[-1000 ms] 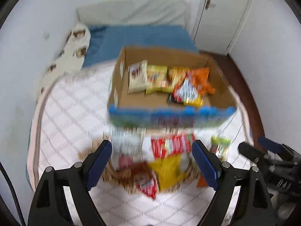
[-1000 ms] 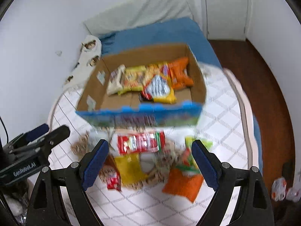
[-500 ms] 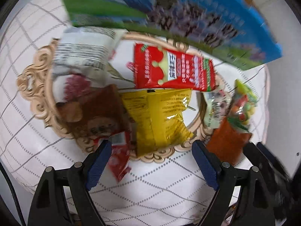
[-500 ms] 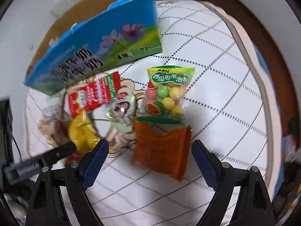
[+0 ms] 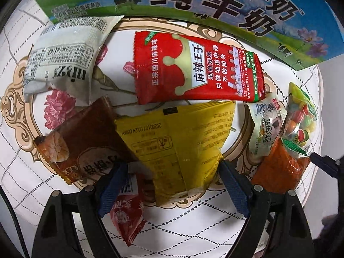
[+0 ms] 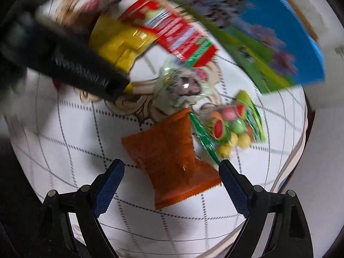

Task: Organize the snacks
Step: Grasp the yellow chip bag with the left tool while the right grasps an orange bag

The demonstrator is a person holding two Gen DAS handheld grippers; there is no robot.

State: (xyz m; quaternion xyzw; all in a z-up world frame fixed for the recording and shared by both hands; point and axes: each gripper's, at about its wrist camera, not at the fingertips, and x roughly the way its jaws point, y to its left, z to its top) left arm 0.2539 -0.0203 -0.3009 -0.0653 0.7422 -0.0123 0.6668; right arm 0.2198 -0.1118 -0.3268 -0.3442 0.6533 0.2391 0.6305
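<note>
Left gripper (image 5: 172, 185): pointing down, jaws wide apart, nothing clamped; the lower end of a yellow packet (image 5: 180, 146) lies between the blue pads (image 5: 111, 188), not pressed by them. Beside that packet: brown packet (image 5: 86, 139) to its left, small red sachet (image 5: 126, 212) under the left pad. Above it: long red packet (image 5: 197, 68); white packet (image 5: 64, 53) at upper left. All rest on a round floral mat (image 5: 17, 99) on a white quilted cover (image 5: 25, 182). Right gripper (image 6: 169, 185): pointing down, jaws wide apart, holding nothing; an orange packet (image 6: 169, 150) lies on the cover between and just ahead of its pads, contact not determinable in the blurred view. Touching its upper right: fruit-candy bag (image 6: 232, 124); above: pale green packet (image 6: 182, 83). Blue-and-green printed carton (image 5: 215, 6) stands beyond the mat.
</note>
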